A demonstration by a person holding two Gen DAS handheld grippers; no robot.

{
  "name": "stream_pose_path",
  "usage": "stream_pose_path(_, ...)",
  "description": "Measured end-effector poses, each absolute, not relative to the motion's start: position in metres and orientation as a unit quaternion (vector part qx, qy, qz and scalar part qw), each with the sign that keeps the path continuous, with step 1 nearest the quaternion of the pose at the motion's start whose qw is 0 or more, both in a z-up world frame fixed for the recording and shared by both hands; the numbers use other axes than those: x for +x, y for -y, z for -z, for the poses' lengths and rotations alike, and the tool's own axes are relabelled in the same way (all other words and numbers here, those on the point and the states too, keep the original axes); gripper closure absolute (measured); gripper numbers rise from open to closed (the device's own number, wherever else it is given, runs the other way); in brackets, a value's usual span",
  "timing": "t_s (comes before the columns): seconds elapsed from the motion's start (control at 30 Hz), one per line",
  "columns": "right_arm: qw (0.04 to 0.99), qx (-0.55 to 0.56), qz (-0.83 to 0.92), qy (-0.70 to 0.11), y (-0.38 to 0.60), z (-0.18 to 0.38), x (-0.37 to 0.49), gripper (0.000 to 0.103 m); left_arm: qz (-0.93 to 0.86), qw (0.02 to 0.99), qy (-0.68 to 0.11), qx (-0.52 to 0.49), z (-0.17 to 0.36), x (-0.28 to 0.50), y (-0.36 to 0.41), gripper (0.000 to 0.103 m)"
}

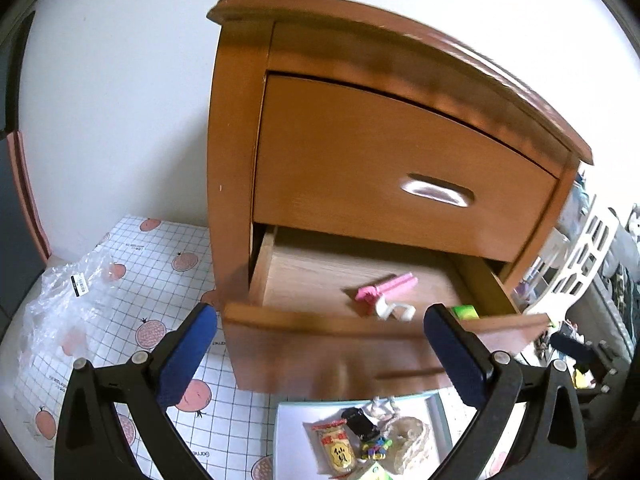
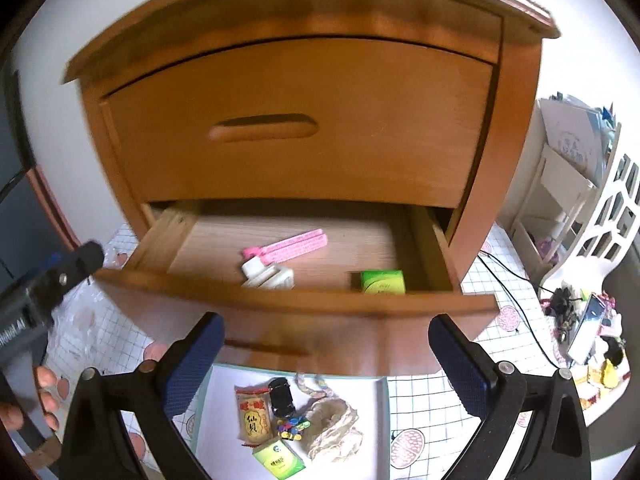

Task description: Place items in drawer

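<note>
A wooden nightstand has its lower drawer (image 2: 280, 300) (image 1: 320, 320) pulled out. Inside lie a pink clip (image 2: 288, 245) (image 1: 386, 285), a white hook piece (image 2: 268, 274) (image 1: 394, 311) and a green box (image 2: 382, 282) (image 1: 466, 312). Below it, a white tray (image 2: 224, 420) (image 1: 290, 432) holds a snack packet (image 2: 253, 414) (image 1: 335, 446), a small black toy car (image 2: 281, 397) (image 1: 360, 424), colourful clips (image 2: 294, 429), a beige cloth bundle (image 2: 332, 426) and a green-white box (image 2: 279, 459). My right gripper (image 2: 326, 356) hangs open above the tray, empty. My left gripper (image 1: 320, 352) is open in front of the drawer, also empty.
The closed upper drawer (image 2: 296, 120) overhangs the open one. A crumpled clear plastic bag (image 1: 60, 304) lies left on the gridded mat (image 1: 160, 264). A white lattice rack (image 2: 592, 232) and clutter with cables (image 2: 580, 320) stand right. A hand (image 2: 44, 396) holds the left gripper's body.
</note>
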State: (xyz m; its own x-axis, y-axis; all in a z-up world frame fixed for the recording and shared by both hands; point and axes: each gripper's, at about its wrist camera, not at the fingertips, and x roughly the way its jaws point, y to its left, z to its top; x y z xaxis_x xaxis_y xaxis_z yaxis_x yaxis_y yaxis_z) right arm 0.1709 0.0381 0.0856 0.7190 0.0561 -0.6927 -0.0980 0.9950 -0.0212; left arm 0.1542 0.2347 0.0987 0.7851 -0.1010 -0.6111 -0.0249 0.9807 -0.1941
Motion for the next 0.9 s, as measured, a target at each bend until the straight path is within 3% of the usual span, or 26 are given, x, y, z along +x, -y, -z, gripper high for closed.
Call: stream_pose_path(0.9, 0.835, 0.062, -0.028, -0.546, -0.013, 0.073, 0.133, 0.000, 0.030, 0.851, -0.513, -0.105, 0.056, 0.126, -0.227, 0.000)
